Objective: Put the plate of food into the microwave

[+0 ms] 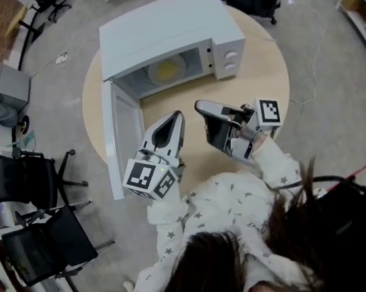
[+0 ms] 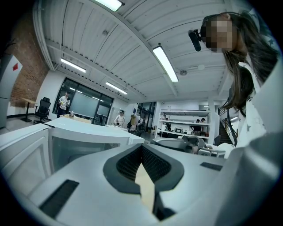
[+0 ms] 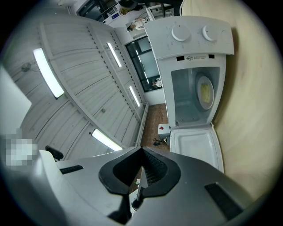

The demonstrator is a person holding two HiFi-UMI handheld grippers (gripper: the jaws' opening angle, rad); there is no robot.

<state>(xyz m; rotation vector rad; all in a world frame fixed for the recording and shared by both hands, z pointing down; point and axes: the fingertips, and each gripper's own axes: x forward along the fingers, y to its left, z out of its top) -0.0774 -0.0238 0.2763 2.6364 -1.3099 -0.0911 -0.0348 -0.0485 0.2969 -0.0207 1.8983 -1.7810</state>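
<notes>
The microwave (image 1: 166, 26) sits at the upper centre of the head view on a round, pale wooden counter (image 1: 268, 76). Its door (image 1: 123, 140) hangs wide open down the left side. Just right of the door, at lower centre, the left hand-held gripper (image 1: 179, 115) points towards the oven; its tips meet and it carries nothing. The plate (image 1: 167, 70) lies inside the lit cavity. It is round and pale with a patch of yellow food in the middle, and it rests flat on the oven floor. In the right gripper view the plate (image 3: 205, 92) shows at upper right, edge-on to the opening. Right of centre, the right hand-held gripper (image 1: 199, 106) is clenched and empty.
</notes>
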